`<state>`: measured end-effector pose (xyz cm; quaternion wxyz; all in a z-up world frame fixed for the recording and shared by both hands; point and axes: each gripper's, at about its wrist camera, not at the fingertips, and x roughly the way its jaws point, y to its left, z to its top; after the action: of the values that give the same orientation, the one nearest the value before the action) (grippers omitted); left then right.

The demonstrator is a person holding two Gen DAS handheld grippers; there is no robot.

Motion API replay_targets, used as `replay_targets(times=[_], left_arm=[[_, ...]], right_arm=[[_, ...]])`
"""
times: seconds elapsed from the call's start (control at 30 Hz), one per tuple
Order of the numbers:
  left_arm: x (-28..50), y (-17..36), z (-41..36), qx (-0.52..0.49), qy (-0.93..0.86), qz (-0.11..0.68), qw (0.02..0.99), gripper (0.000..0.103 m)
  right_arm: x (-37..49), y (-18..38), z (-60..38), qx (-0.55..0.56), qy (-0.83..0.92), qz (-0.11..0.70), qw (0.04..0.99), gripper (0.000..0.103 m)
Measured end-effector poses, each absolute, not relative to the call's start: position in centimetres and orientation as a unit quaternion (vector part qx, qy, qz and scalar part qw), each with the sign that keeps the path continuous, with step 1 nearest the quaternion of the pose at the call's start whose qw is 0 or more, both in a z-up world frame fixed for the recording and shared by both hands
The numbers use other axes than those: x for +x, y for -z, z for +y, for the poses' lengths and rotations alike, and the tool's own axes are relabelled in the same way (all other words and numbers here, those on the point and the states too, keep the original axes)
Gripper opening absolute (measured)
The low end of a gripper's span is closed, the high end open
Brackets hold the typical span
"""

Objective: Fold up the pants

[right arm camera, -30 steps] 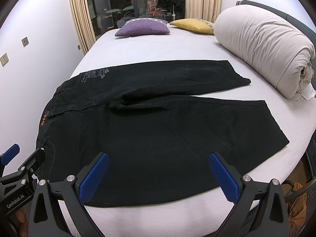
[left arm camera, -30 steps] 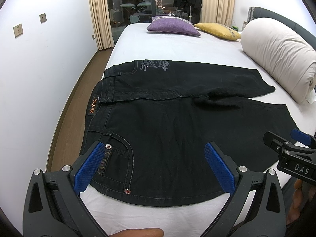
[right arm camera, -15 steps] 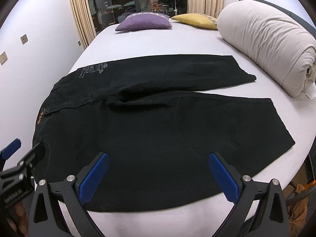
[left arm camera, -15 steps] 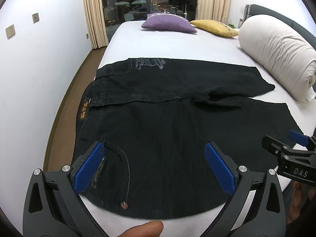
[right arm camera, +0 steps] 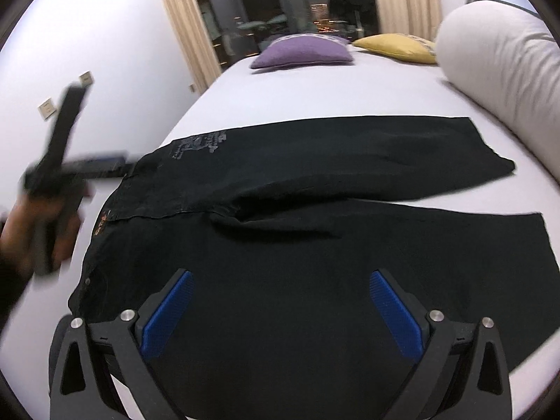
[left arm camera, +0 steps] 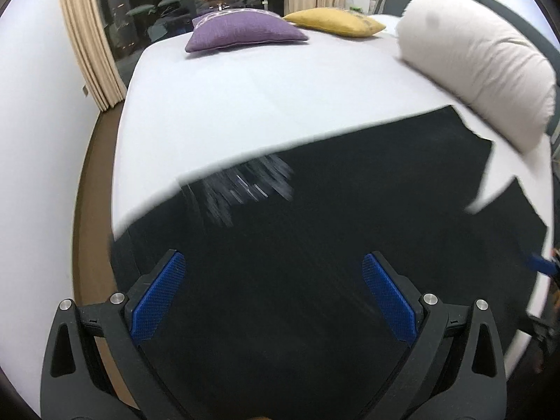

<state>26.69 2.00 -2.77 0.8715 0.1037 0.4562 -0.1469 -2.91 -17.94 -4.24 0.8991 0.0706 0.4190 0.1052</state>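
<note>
Black pants (right arm camera: 315,231) lie flat on the white bed, waist at the left, both legs running right. In the left wrist view the pants (left arm camera: 315,245) are blurred by motion and fill the lower frame. My left gripper (left arm camera: 273,290) is open and empty over the waist end, close to the cloth; it shows blurred at the left edge of the right wrist view (right arm camera: 66,171). My right gripper (right arm camera: 278,309) is open and empty over the near leg.
A rolled white duvet (left arm camera: 476,70) lies along the right side of the bed (left arm camera: 245,98). A purple pillow (right arm camera: 301,52) and a yellow pillow (right arm camera: 395,47) sit at the far end. Wall, curtains and brown floor (left arm camera: 91,210) are on the left.
My left gripper has swung forward and up over the pants towards the far waist edge, blurring its view. My right gripper has moved forward over the near leg. Both stay open.
</note>
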Motion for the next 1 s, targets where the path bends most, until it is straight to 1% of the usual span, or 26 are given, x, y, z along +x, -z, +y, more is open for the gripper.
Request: replay_targets(times=[0.1,0.17,0.33,0.37,0.43,0.53,0.57,0.67,0.7,0.73,0.8,0.83,1.0], left_arm=[[32.5,3.5,4.5,0.133,0.146,0.469,0.861,0.103],[36.1,4.3,5.7,0.145,0.156,0.492,0.844,0.103],[40.7,6.2,5.8,0.183,0.199,0.527,0.805,0.091],[41.4,6.8,5.7,0.184,0.207,0.539,0.795,0.086],[43.0,8.4,5.7,0.182,0.222,0.57,0.77,0.085],[44.1,10.0,6.0,0.186,0.23,0.596,0.747,0.073],[44.5,10.2,6.3,0.172,0.234,0.602,0.744,0.066],[45.4,10.1,7.3,0.15,0.238,0.608,0.742,0.057],[45.7,10.1,7.7,0.141,0.239,0.611,0.742,0.049],[46.0,9.9,8.3,0.132,0.239,0.612,0.742,0.044],[46.2,9.5,9.3,0.111,0.24,0.61,0.747,0.027],[46.3,9.1,9.8,0.103,0.237,0.606,0.752,0.023],[45.0,7.4,13.0,0.063,0.226,0.57,0.787,0.018]], right_arm=[[-2.4,5.0,-19.1,0.071,-0.142,0.418,0.895,0.088],[-2.0,5.6,-19.8,0.068,-0.157,0.42,0.891,0.083],[-0.3,7.2,-20.5,0.07,-0.196,0.435,0.876,0.077],[0.1,7.4,-20.4,0.07,-0.201,0.438,0.874,0.076],[0.5,7.8,-20.3,0.066,-0.209,0.436,0.873,0.075],[1.1,8.2,-20.0,0.066,-0.224,0.432,0.871,0.072],[1.3,8.2,-19.9,0.066,-0.227,0.432,0.87,0.07],[1.6,8.3,-19.9,0.069,-0.237,0.433,0.867,0.067],[1.8,8.3,-19.9,0.069,-0.237,0.433,0.867,0.067],[2.0,8.2,-19.8,0.067,-0.237,0.432,0.867,0.067],[2.5,7.9,-19.5,0.064,-0.238,0.432,0.868,0.066],[2.8,7.7,-19.3,0.061,-0.239,0.43,0.868,0.065],[5.0,5.6,-18.2,0.03,-0.244,0.417,0.875,0.065]])
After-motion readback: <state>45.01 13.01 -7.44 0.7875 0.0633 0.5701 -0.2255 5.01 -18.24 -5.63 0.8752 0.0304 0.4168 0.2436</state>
